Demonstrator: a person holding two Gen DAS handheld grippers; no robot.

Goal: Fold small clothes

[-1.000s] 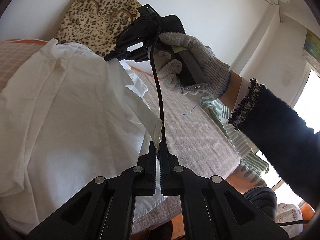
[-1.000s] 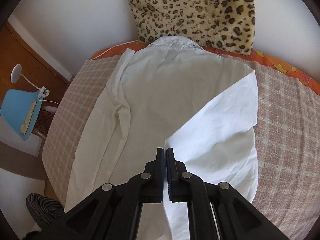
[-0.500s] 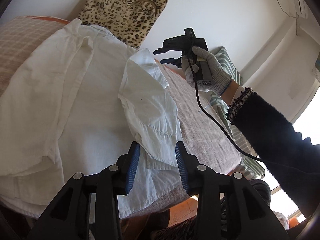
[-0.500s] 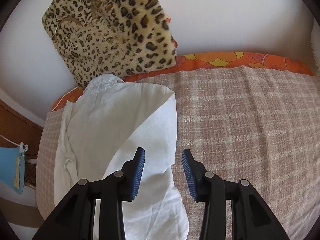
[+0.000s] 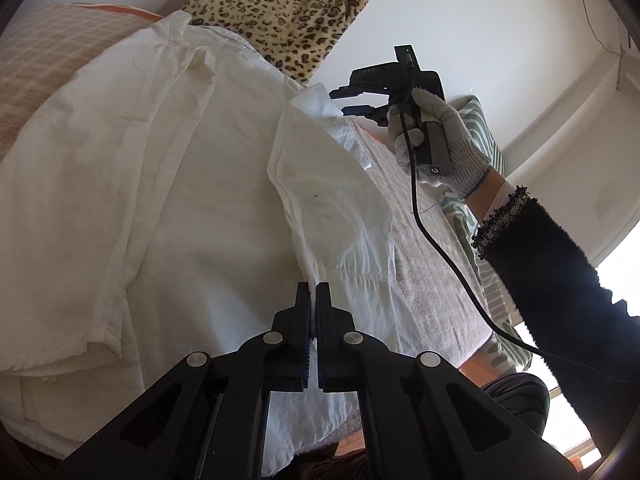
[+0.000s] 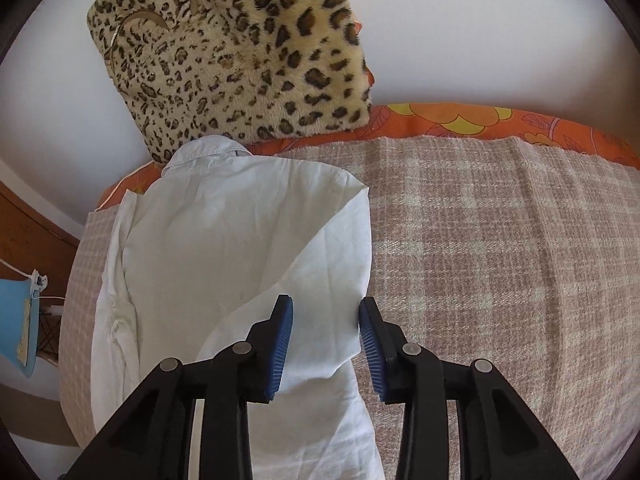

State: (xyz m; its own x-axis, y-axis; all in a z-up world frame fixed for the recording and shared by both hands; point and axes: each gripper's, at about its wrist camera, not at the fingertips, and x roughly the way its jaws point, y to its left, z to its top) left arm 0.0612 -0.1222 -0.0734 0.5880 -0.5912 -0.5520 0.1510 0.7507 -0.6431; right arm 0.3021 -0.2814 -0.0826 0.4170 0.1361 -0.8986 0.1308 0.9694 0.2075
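Note:
A white shirt (image 5: 160,200) lies collar-up on the checked bed cover (image 6: 500,260), one sleeve folded across its body. My left gripper (image 5: 313,292) is shut on the folded sleeve's lower edge near the hem. In the right wrist view my right gripper (image 6: 326,320) hovers over the white shirt (image 6: 220,220) at its right-hand folded edge. Its jaws are apart and closing, with cloth below them but nothing pressed between the pads. The left wrist view shows that right gripper (image 5: 354,100) in a gloved hand (image 5: 452,148) by the shirt's shoulder.
A leopard-print cushion (image 6: 240,52) leans on the wall behind the collar. An orange floral sheet (image 6: 460,120) edges the bed's far side. A black cable (image 5: 440,248) hangs from the right gripper. A striped pillow (image 5: 480,128) lies to the right, a blue object (image 6: 16,320) beside the bed's left.
Both grippers opened and let the sleeve drop onto the shirt. The left one has since shut again at the sleeve's lower edge. The right one moved to the shirt's right edge.

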